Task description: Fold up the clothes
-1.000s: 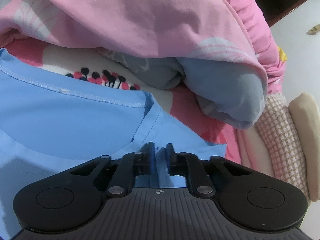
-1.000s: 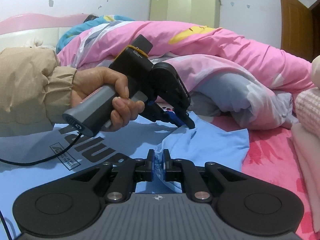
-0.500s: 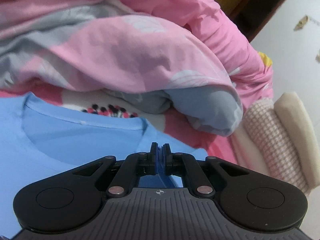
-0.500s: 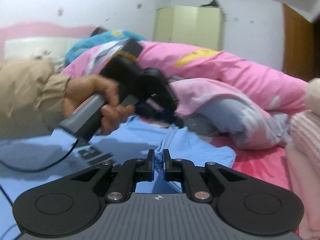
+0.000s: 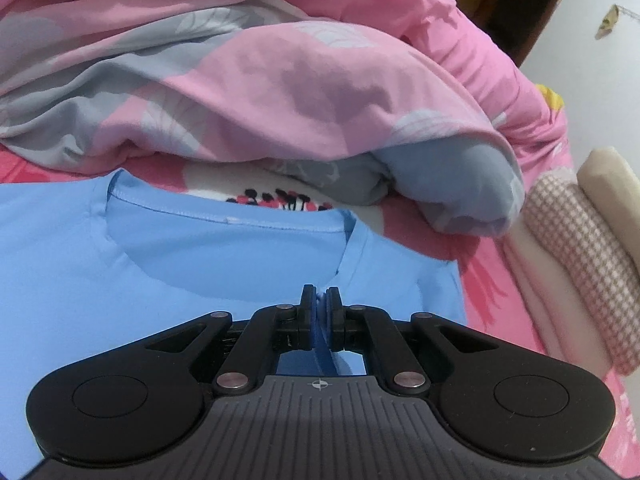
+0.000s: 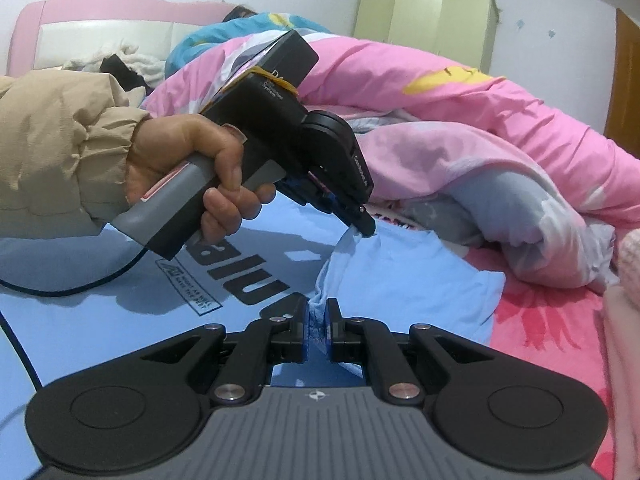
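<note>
Collar of blue T-shirt [image 5: 160, 272] points toward duvet [image 5: 280, 92].

Ahead of the blue shirt [image 5: 168, 276]: rumpled pink quilt [image 5: 320, 92] heaped along the far edge, overhanging the collar side, blocks forward passage. To the right, a strip of bare pink sheet [image 6: 532, 320], then stacked folded clothes [image 5: 580, 264] wall it off. Shirt's flat printed front lies open to the left.
</note>
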Demonstrator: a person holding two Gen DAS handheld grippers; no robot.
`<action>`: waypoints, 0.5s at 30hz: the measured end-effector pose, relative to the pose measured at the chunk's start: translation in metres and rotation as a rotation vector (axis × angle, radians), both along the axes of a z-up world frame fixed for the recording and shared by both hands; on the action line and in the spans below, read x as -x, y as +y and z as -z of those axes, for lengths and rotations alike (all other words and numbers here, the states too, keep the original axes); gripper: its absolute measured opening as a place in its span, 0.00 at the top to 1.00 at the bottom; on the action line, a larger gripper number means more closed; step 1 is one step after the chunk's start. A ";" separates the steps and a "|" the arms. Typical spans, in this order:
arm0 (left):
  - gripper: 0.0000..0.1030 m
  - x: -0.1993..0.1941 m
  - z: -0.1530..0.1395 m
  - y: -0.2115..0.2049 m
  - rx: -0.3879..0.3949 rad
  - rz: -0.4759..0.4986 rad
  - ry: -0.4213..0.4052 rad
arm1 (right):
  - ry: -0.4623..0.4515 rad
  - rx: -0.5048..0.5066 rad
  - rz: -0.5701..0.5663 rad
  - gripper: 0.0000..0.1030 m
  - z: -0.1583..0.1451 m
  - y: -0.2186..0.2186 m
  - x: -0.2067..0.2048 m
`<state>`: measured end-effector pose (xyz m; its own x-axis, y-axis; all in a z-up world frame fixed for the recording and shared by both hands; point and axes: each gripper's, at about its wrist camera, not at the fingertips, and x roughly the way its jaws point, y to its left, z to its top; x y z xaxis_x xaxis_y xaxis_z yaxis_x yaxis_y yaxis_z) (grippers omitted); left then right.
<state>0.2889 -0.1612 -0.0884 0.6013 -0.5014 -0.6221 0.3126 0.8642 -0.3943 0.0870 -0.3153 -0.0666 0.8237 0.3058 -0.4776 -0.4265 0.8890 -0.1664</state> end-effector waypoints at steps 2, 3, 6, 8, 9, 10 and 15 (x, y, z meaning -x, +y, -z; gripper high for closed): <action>0.97 -0.002 0.002 0.001 -0.002 -0.004 0.006 | 0.003 -0.003 -0.003 0.93 0.000 0.000 0.000; 0.97 -0.003 0.003 0.002 -0.002 -0.008 0.009 | 0.006 -0.008 -0.005 0.93 0.000 0.000 0.000; 0.96 -0.005 0.005 0.003 -0.012 -0.006 0.017 | 0.025 -0.035 -0.015 0.91 -0.001 -0.003 0.000; 0.94 -0.005 0.006 0.007 -0.012 -0.002 0.032 | 0.077 -0.066 -0.044 0.78 0.002 -0.005 -0.003; 0.93 -0.005 0.007 0.010 -0.007 -0.007 0.040 | 0.099 -0.078 -0.065 0.71 0.004 -0.004 -0.003; 0.92 -0.005 0.007 0.014 -0.003 -0.014 0.047 | 0.116 -0.086 -0.089 0.57 0.005 -0.003 -0.003; 0.90 0.010 0.001 0.034 0.015 -0.082 -0.006 | 0.136 -0.076 -0.165 0.51 0.008 0.006 0.003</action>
